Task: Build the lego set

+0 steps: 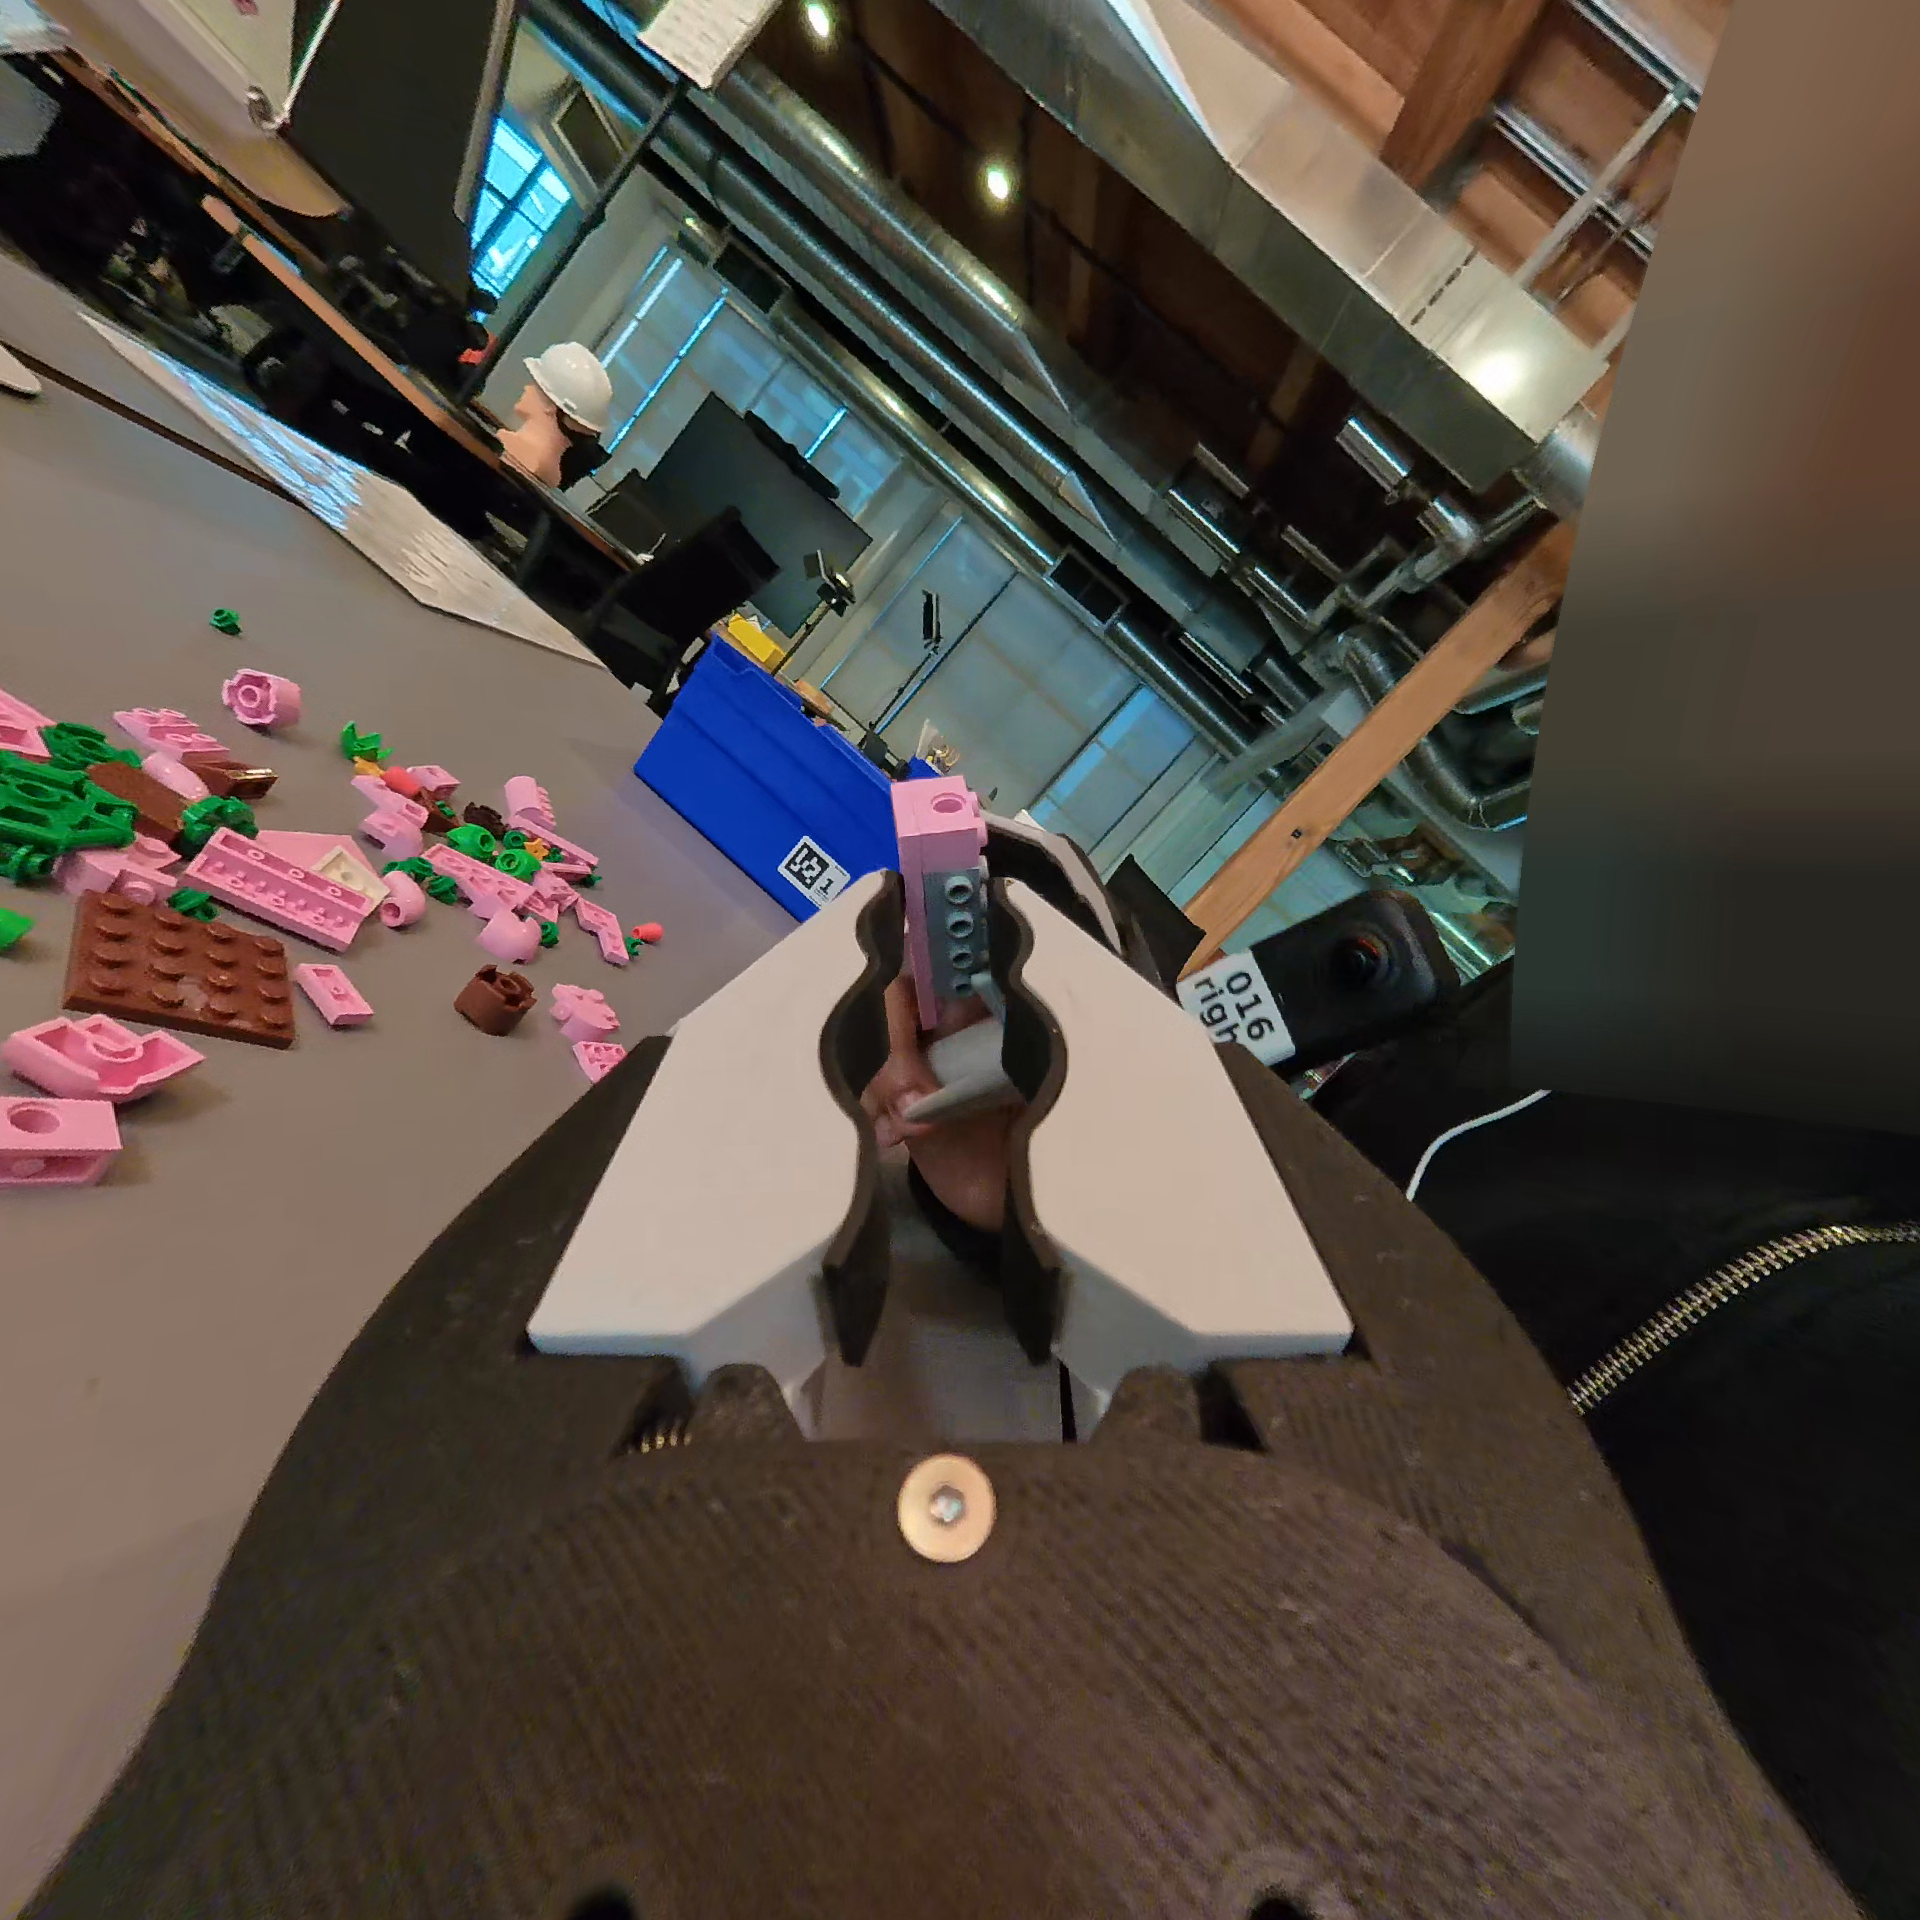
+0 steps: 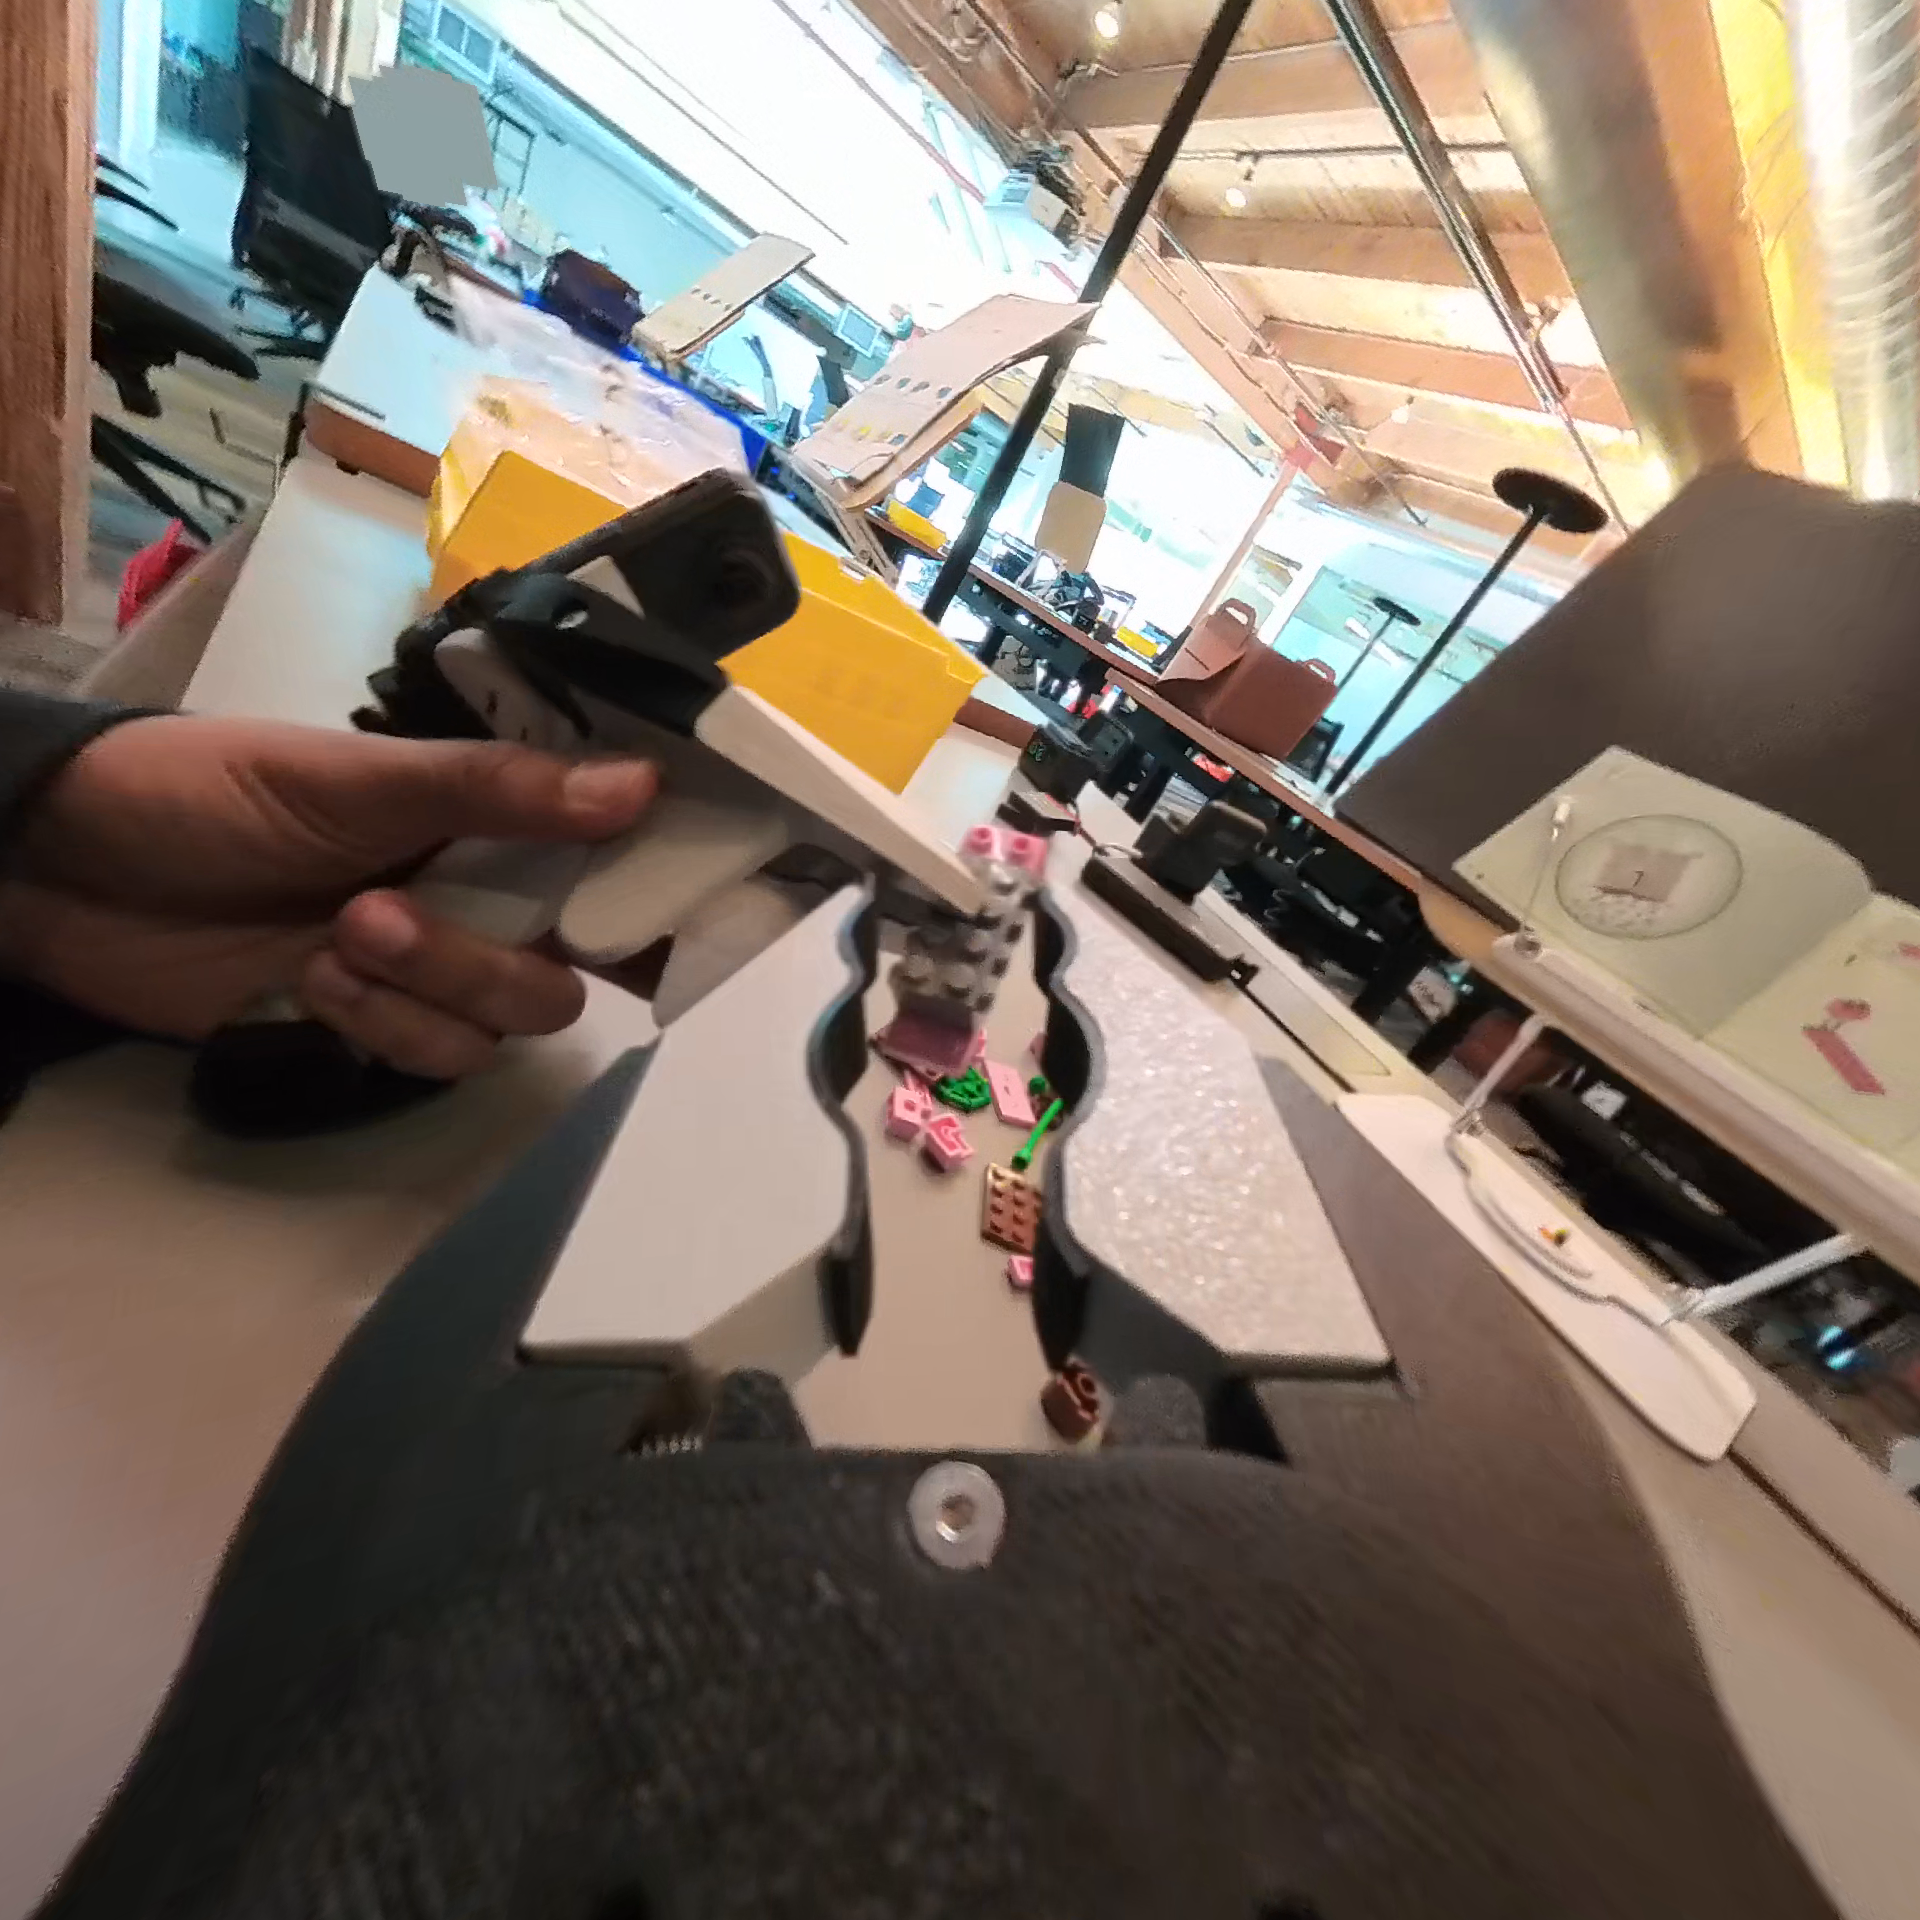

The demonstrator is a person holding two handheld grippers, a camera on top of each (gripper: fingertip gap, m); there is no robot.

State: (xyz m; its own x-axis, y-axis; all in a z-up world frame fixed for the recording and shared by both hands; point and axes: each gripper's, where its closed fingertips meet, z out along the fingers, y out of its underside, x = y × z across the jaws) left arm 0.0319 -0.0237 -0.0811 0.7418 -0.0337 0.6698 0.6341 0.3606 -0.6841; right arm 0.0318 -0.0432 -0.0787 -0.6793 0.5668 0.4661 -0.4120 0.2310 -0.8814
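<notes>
The pink-and-grey brick stack (image 1: 940, 894) is up off the table (image 1: 343, 1195), pinched at the left gripper (image 1: 943, 904) tips. The right gripper (image 2: 951, 925) clamps it too, from the other side. Loose pieces (image 1: 260, 862) crowd nine o'clock; one brown plate (image 1: 177, 966) lies among them, bare table nearer.

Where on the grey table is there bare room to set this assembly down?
Bare grey table lies nearer than the brown plate, beside the left claw. Another free strip runs beyond the small green piece. The pink and green loose pieces crowd the stretch between.
</notes>
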